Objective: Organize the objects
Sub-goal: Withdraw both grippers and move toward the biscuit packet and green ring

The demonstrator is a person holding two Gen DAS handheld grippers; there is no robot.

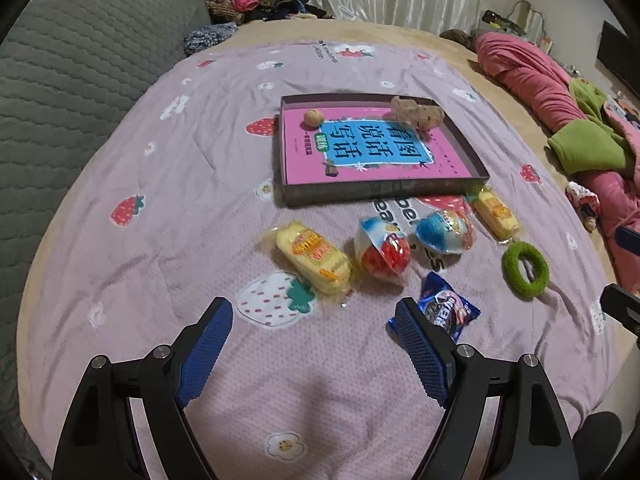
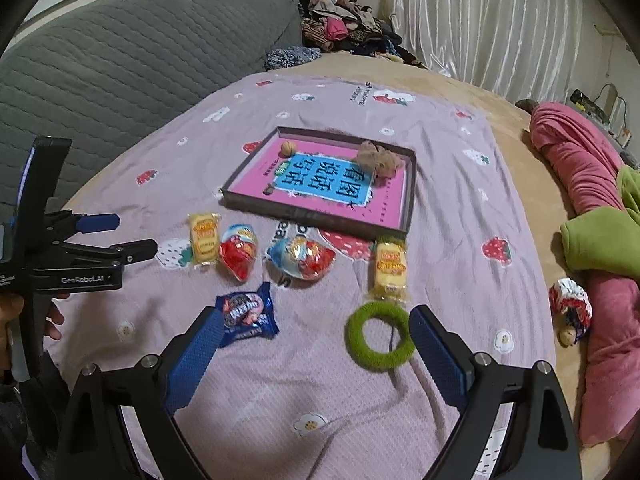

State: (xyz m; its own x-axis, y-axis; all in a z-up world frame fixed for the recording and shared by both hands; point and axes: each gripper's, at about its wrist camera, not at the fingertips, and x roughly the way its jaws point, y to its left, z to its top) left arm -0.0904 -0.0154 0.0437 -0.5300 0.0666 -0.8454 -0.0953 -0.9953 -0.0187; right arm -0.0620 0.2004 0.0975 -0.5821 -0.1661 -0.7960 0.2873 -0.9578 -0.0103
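On the lilac strawberry-print blanket lay a shallow dark tray holding a pink book, with a walnut near its far left corner and a brown plush toy at the far right. Nearer the cameras, just beside the tray's front wall, sat a row of snacks: a yellow wrapped cake, a red-and-blue snack pouch, a second blue pouch and another yellow cake. A blue Oreo packet and a green fuzzy ring lay closest.

The left gripper hovered above the blanket with its jaws spread wide and holding nothing, its right finger just beside the Oreo packet. The right gripper likewise stood wide apart and empty, the green ring lying near its right finger and the Oreo packet beside its left. Pink and green bedding was heaped along the right edge, a grey quilted headboard behind.
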